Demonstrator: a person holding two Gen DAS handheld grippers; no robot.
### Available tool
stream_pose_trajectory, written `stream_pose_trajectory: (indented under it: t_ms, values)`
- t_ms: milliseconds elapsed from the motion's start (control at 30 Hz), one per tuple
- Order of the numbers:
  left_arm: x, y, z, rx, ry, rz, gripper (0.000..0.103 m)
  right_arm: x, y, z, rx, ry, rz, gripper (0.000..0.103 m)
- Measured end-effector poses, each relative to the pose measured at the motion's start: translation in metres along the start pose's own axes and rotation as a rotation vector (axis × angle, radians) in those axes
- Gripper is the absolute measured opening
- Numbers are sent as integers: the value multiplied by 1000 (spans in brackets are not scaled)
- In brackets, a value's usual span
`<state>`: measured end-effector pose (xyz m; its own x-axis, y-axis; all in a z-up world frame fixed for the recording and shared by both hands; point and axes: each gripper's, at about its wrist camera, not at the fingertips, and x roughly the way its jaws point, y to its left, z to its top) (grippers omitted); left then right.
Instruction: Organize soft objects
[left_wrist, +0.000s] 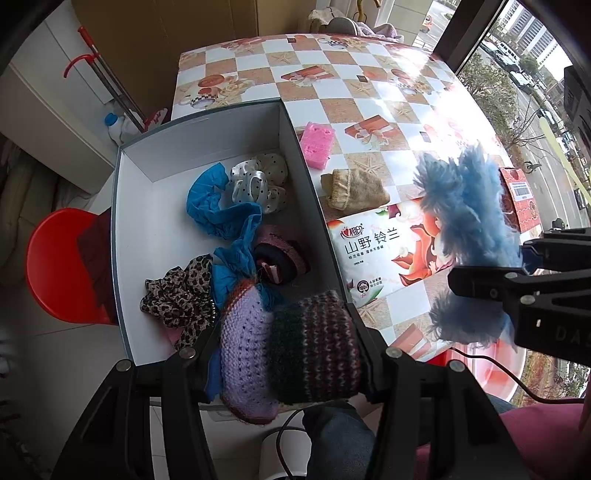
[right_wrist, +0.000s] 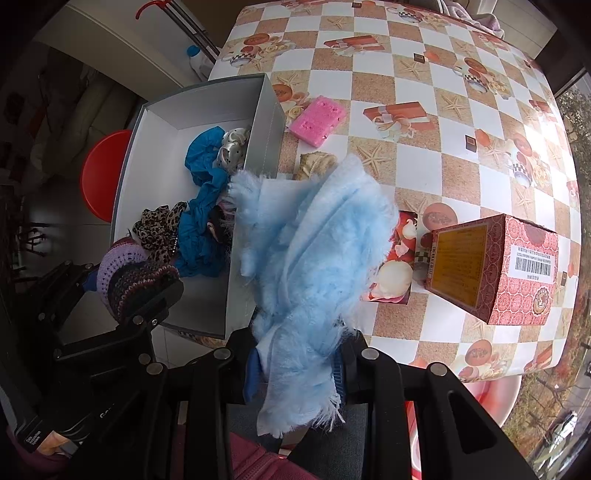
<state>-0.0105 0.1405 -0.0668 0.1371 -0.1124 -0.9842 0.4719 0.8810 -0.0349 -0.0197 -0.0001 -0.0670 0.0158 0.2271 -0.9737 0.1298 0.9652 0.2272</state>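
My left gripper (left_wrist: 284, 354) is shut on a knitted purple and dark striped piece (left_wrist: 288, 350), held over the near end of the grey box (left_wrist: 310, 177). The same knit (right_wrist: 136, 273) shows in the right wrist view at the box's near left corner. Inside the box lie a blue crinkled cloth (left_wrist: 221, 206), a white polka-dot scrunchie (left_wrist: 258, 181), a leopard-print scrunchie (left_wrist: 177, 295) and a dark pink-edged piece (left_wrist: 280, 258). My right gripper (right_wrist: 295, 365) is shut on a fluffy light-blue cloth (right_wrist: 310, 251), which hangs over the box's right wall. That fluffy cloth (left_wrist: 465, 199) hides part of the tissue pack.
On the checkered table (right_wrist: 424, 110) lie a pink sponge (right_wrist: 317, 118), a beige folded cloth (left_wrist: 354, 188), a tissue pack (left_wrist: 376, 251) and a red patterned carton (right_wrist: 491, 266). A red stool (left_wrist: 62, 266) stands left of the box. A mop handle (left_wrist: 107, 81) leans at the back left.
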Motion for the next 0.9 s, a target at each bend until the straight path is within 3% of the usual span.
stream_pose_trajectory:
  t_ms: [533, 900]
  values:
    - [3, 8, -3, -31, 8, 8, 59, -1, 1, 0, -10, -5, -4, 32]
    - [11, 33, -12, -120, 39, 30, 59, -2, 22, 8, -84, -10, -17, 32]
